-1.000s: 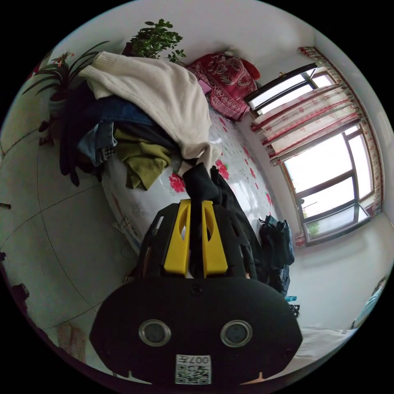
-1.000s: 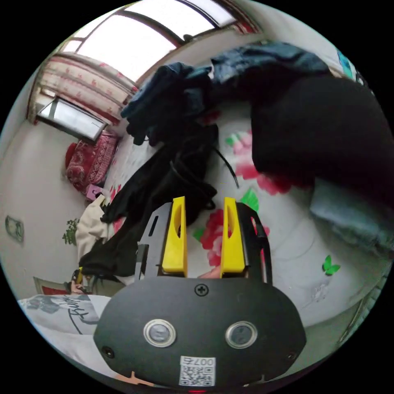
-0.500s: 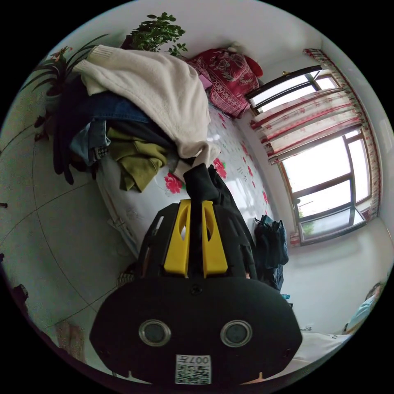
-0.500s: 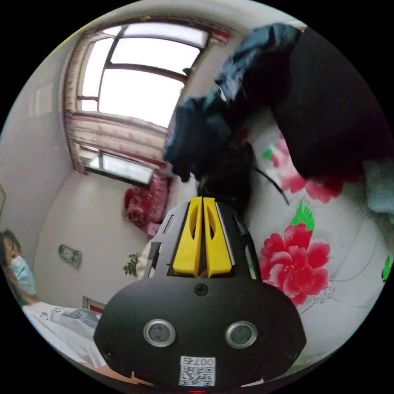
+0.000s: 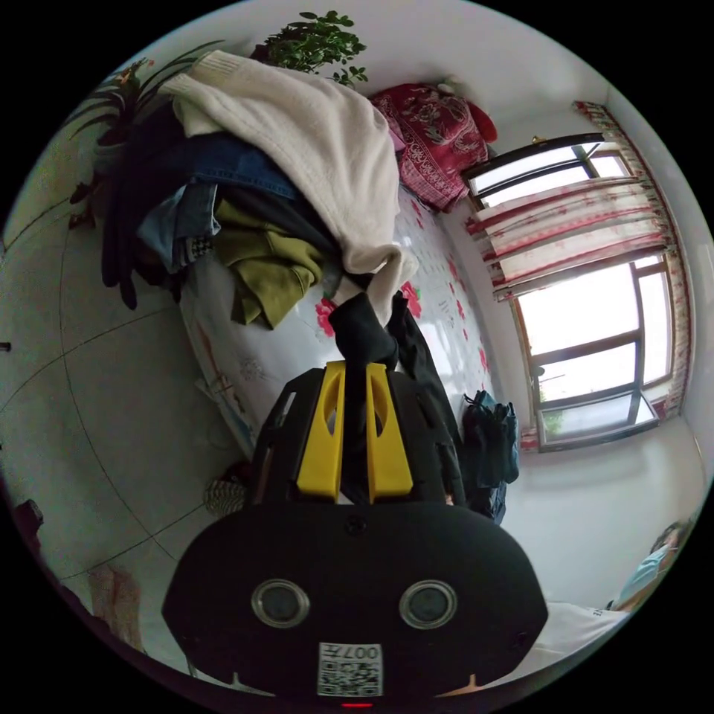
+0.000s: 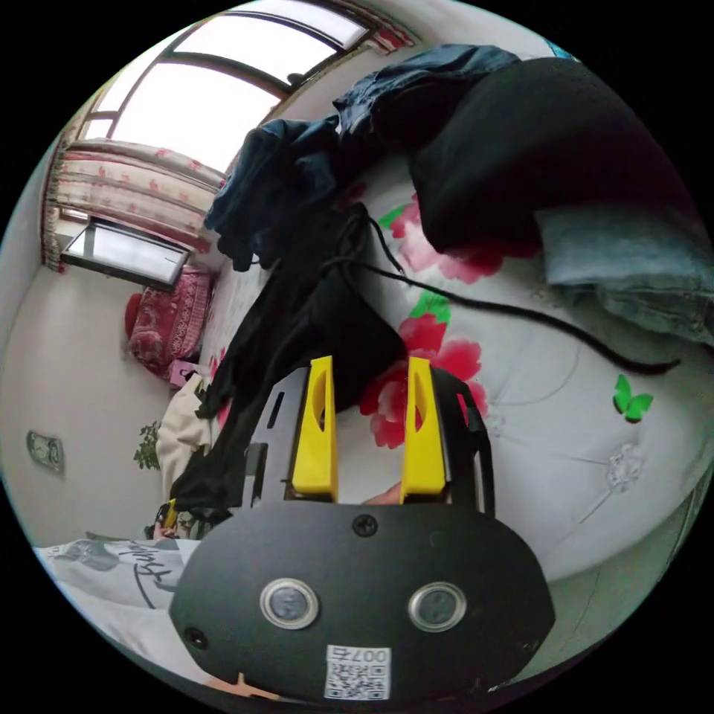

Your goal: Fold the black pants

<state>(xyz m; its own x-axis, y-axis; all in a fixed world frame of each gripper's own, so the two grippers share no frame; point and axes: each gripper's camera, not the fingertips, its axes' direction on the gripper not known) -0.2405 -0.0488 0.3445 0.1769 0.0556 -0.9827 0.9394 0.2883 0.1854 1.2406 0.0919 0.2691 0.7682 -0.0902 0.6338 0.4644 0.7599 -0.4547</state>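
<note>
On the bed, left gripper pinches black pants; right gripper gapes empty above drawstring.

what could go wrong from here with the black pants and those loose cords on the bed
The left gripper is shut on one end of the black fabric pants while the right gripper is open, so pulling could drag them unevenly.

The thin black drawstring cord trails across the white floral bedsheet and may snag.

The cream knitted sweater tops a clothes pile beside the held end; tugging might topple it.
</note>
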